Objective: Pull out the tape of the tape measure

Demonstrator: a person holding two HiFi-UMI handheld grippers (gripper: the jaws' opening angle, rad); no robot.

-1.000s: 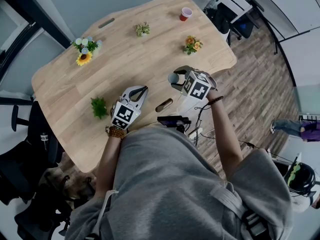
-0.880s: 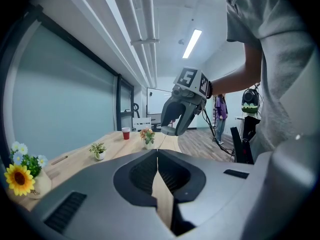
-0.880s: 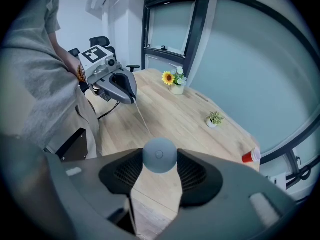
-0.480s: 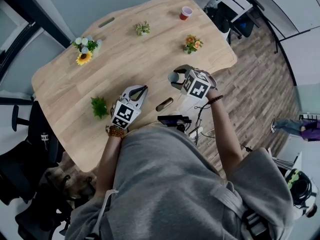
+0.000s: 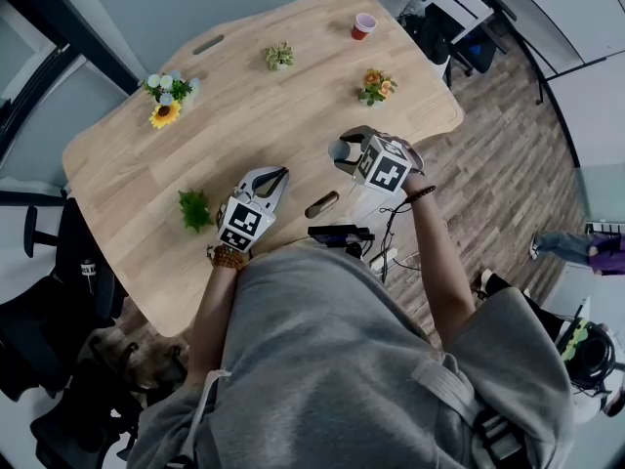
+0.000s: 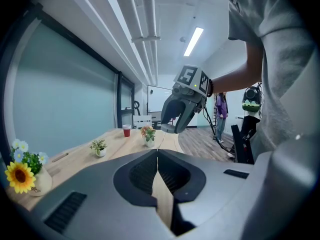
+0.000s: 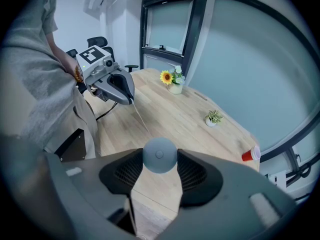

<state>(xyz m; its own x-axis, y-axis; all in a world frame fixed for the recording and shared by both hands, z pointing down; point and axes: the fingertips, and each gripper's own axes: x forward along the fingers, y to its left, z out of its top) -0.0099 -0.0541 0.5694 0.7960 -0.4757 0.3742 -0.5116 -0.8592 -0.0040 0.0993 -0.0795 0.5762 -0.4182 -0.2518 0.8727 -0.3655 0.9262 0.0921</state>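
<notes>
- A person in a grey top stands at a pale wooden table [image 5: 244,96], seen from above, holding a gripper in each hand.
- The right gripper [image 5: 342,153], at centre right of the frame, has its fingers closed on the round grey-blue tape measure [image 7: 160,154]; both pads press on the case, held wide apart by it.
- The left gripper [image 5: 284,172], just left of centre, has its fingers closed together, pinching the end of the tape [image 7: 141,117].
- In the right gripper view the tape is a thin pale line, its long axis running from the left gripper's tips at upper left down and right to the case.
- From above, the tape itself is too thin to make out.
- The two grippers are near each other, above the table's near edge.
</notes>
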